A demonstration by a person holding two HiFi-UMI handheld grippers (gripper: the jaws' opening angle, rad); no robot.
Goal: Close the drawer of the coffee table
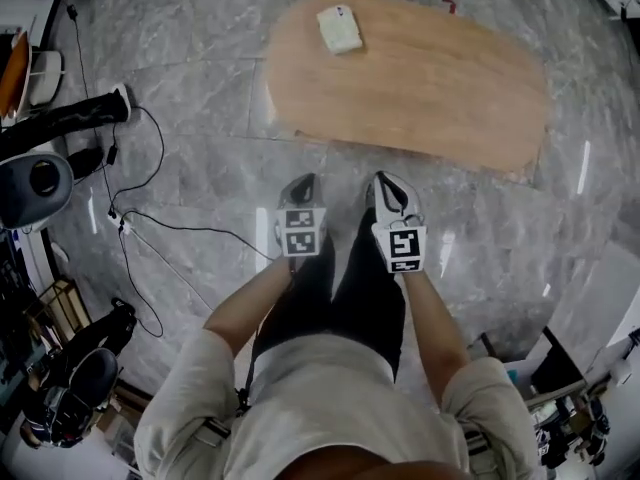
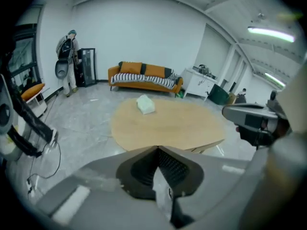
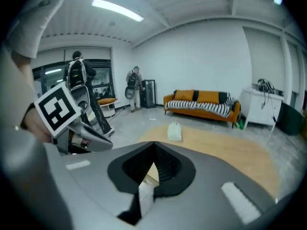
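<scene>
The left tongs (image 1: 302,190) are closed, the two jaws meeting tip to tip with nothing between them; the right tongs (image 1: 388,190) are closed and empty in the same way; the person holds both side by side, close in front of the body, above the grey marble floor (image 1: 200,158), and neither touches anything. The coffee table (image 1: 420,78) stands on the far side of them, well apart from both tongs; its oval wooden surface runs from the middle towards the right; the drawer cannot be made out from any of these angles, so whether it stands open or shut cannot be told. A white tissue pack (image 1: 339,28) lies on the surface near its far left end. Black cables (image 1: 140,228) trail over the floor at the left, beside dark equipment. In the two gripper views an orange sofa (image 2: 144,75) with a striped throw stands against the far wall beyond the table; a person with a backpack (image 2: 67,61) stands far off at the left.
</scene>
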